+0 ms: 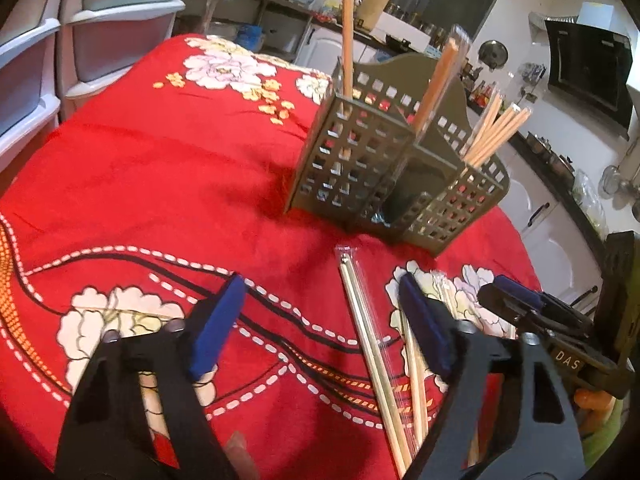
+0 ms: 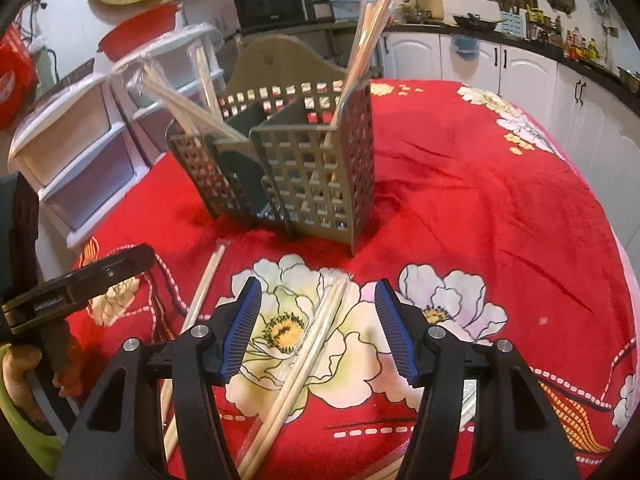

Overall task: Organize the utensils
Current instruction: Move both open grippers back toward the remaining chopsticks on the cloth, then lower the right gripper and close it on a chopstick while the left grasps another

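Partly done: several chopsticks [image 2: 188, 104] stand in the caddy [image 2: 288, 184]; wrapped pairs [image 2: 304, 344] lie just before it. Your left gripper [image 1: 320, 332] and right gripper [image 2: 318, 332] are spread, empty.

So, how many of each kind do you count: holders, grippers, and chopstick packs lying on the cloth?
Grey perforated plastic utensil holder: 1
Black grippers with blue pads, left gripper, right gripper: 2
Wrapped chopstick packs on the red flowered cloth: 3 visible
Total: 6
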`<state>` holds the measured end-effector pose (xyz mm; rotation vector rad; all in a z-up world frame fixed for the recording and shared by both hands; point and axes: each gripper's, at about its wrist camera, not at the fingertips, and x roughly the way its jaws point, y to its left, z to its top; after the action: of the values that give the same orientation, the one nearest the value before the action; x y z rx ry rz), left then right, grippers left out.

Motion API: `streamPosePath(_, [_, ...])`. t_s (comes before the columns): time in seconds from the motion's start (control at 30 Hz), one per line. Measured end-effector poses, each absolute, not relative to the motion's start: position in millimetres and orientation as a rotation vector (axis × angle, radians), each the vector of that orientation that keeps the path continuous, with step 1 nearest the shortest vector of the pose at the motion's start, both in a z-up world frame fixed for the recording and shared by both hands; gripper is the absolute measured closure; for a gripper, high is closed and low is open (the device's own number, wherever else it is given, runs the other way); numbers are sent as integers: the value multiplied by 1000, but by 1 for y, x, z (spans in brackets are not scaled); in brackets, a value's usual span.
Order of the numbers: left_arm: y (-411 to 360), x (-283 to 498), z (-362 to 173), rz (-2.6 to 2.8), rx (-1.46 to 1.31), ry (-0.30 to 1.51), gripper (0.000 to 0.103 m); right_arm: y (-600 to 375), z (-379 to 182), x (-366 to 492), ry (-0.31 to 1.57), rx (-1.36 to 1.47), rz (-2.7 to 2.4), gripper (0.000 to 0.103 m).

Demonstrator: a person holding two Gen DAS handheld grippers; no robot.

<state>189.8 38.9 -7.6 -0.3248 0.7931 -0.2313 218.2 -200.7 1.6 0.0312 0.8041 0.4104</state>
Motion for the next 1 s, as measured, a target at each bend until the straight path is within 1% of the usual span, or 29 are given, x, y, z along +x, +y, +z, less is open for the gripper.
streamPosePath(0.03, [37, 191, -10, -239, -325, 804, 50, -201, 0, 219, 809, 31, 413, 46])
streamPosePath(0.07, [36, 192, -12, -249, -329, 812, 60, -200, -3, 220, 816, 31, 414, 46])
streamPosePath(0.1, [34, 193, -14, -261, -335, 820, 66, -200, -5, 222, 822, 31, 415, 46])
streamPosePath(0.13, [33, 194, -16, -270, -339, 827, 67, -200, -6, 223, 827, 32, 418, 46])
streamPosePath(0.2, [31, 195, -19, -280, -344, 841, 75, -200, -9, 225, 838, 37, 418, 47])
streamPosePath(0.53, [19, 213, -34, -296, -375, 924, 76, -200, -25, 238, 904, 52, 432, 53])
streamPosePath(0.7, [10, 225, -34, -278, -335, 945, 76, -200, -31, 246, 933, 72, 423, 55])
streamPosePath(1.0, [1, 241, -35, -270, -295, 936, 76, -185, -36, 255, 941, 9, 384, 58])
